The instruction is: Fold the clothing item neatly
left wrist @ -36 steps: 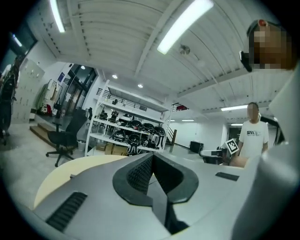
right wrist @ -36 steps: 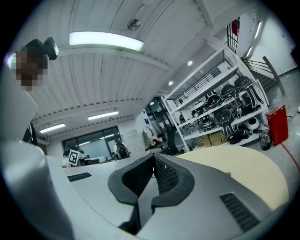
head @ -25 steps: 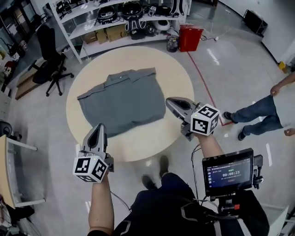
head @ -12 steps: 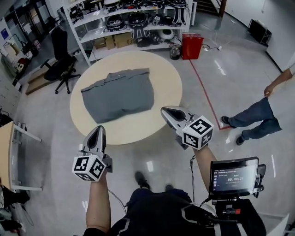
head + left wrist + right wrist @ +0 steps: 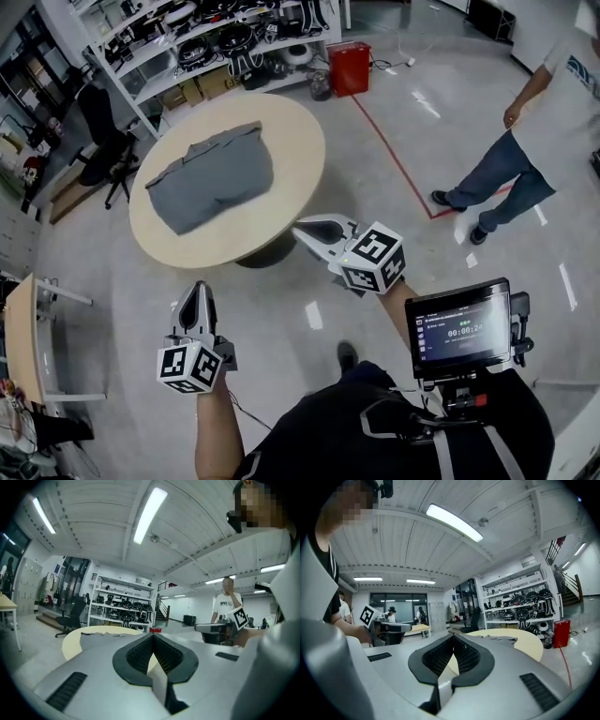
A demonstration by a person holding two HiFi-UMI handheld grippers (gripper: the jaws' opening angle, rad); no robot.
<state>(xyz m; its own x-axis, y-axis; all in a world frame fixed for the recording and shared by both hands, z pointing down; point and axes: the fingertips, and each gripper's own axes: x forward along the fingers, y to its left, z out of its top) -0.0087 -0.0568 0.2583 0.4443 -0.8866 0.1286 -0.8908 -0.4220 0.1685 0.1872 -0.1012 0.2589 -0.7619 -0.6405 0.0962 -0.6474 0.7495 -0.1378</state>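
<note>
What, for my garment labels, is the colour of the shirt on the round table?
The shirt is plain grey; the head view shows it best.

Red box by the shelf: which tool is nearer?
Right. The right tool sits nearly straight below the red box in the head view; the left tool is lower and farther left.

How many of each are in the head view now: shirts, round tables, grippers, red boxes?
Grey shirt: 1
Round table: 1
Grippers: 2, the left gripper and the right gripper, both shut and empty
Red box: 1
Total: 5
</note>
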